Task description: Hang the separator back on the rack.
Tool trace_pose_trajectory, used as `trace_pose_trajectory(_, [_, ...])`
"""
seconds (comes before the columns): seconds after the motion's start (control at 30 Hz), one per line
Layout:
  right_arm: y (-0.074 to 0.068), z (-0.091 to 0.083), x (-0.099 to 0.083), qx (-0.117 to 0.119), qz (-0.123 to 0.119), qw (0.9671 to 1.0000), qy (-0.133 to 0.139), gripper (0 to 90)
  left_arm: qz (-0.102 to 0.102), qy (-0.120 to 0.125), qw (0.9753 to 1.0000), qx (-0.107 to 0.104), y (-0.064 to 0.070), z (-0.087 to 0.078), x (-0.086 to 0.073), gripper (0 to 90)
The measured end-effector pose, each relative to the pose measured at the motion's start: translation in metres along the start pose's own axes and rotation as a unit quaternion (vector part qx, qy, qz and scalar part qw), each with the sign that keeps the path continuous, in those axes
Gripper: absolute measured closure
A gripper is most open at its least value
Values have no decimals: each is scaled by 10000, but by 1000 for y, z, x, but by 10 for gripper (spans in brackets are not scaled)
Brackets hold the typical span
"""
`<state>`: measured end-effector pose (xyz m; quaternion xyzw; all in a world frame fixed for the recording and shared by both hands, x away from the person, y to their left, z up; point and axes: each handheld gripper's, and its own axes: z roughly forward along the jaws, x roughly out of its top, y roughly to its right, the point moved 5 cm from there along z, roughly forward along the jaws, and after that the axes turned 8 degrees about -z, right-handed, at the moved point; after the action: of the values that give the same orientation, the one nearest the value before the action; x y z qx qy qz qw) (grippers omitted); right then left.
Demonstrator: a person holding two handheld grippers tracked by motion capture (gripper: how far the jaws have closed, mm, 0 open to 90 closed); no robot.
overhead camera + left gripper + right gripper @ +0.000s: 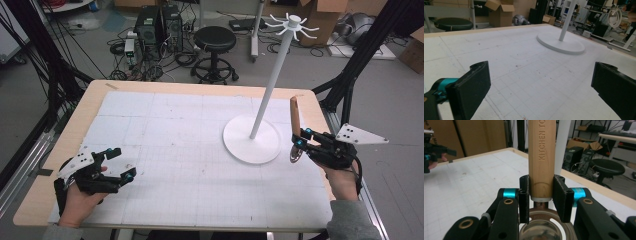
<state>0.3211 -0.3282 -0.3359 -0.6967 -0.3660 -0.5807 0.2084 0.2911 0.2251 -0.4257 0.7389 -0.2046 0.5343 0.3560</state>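
Right gripper [298, 142] clamped on wooden-handled utensil [295, 116], upright beside hook stand [280, 60]. Left gripper [124, 165] jaws apart, idle over counter [165, 125]. Likely next: lift toward a hook.

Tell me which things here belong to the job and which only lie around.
Likely the job:
- wooden-handled metal kitchen utensil, clamped upright in the right tool
- white hook stand with round base
- left tool, open, holding nothing

Just around:
- black round stool
- cardboard boxes
- black computer towers
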Motion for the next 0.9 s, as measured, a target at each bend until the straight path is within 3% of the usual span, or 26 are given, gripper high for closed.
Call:
trace_pose_trajectory(0.5, [11, -13, 27, -151, 192, 9992, 309, 691, -13, 11, 10000, 2, -1, 0, 1, 29])
trace_pose_trajectory(0.9, [17, -16, 41, -314, 226, 9985, 398, 692, -16, 6, 10000, 2, -1, 0, 1, 29])
